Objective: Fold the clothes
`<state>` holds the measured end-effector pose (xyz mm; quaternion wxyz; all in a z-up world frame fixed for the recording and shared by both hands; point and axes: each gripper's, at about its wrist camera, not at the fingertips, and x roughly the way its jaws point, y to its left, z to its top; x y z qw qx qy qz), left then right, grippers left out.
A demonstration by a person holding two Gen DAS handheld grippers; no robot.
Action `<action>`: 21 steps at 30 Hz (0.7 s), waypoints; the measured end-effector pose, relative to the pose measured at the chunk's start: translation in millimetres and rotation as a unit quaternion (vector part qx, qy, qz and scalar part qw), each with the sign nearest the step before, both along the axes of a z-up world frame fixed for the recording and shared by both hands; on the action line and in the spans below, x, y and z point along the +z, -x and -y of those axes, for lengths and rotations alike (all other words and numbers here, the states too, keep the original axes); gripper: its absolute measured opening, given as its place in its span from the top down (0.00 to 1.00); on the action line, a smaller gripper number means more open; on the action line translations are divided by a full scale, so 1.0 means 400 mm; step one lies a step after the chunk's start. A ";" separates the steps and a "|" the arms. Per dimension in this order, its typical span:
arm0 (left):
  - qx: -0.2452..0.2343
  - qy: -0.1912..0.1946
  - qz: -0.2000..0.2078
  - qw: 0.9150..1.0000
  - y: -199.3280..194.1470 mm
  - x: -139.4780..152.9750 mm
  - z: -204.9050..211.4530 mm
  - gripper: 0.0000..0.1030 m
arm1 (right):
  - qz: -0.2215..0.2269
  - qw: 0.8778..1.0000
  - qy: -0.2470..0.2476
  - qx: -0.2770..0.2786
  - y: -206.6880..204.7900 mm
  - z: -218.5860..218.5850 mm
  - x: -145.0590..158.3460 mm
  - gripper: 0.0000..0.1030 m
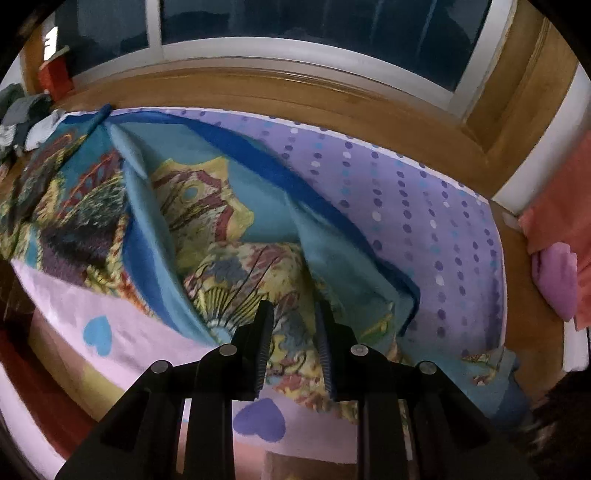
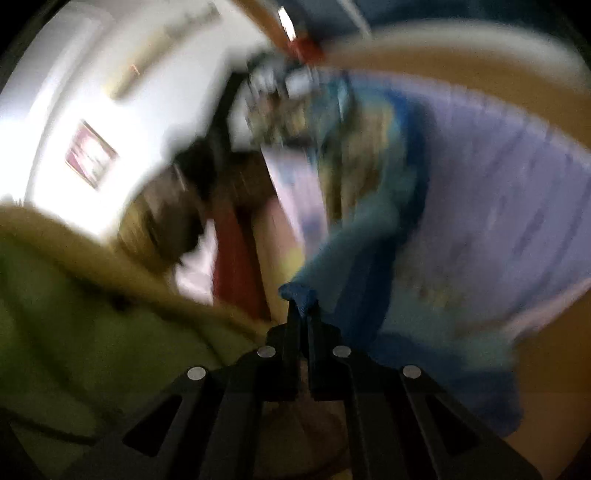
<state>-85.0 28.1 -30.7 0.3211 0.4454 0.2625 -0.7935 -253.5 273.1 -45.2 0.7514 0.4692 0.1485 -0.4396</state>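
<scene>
Pinching blue cloth edge [image 2: 297, 293]: right hand-held gripper [image 2: 303, 310]; left hand-held gripper [image 1: 293, 314] parted above rumpled patterned fabric.

blanket [image 1: 229, 221] on bed [image 1: 424, 206], window [image 1: 295, 22] behind

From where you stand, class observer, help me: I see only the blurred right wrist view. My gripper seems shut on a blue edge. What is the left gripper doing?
Observer: The left gripper is open, its fingers apart over the patterned cloth.
Operator: Is that cloth flat?
Observer: No, it rises in ridges on the purple dotted sheet.
Operator: Anything else on the bed?
Observer: A heap of other clothes sits at the far left end.
</scene>
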 end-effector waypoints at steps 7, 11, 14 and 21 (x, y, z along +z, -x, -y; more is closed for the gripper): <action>-0.119 -0.070 -0.015 0.990 0.126 -0.018 -0.003 0.78 | -0.052 0.993 -0.102 0.016 -0.120 0.006 -0.166 0.98; -0.185 -0.067 0.040 0.980 0.228 -0.035 -0.056 0.51 | -0.050 0.994 -0.098 -0.007 -0.123 0.001 -0.168 0.98; -0.208 -0.041 0.112 0.971 0.280 -0.080 -0.088 0.50 | -0.040 0.994 -0.095 -0.032 -0.121 -0.002 -0.172 0.98; -0.220 -0.030 0.138 0.965 0.312 -0.142 -0.114 0.81 | -0.019 0.993 -0.085 -0.080 -0.097 -0.027 -0.178 0.98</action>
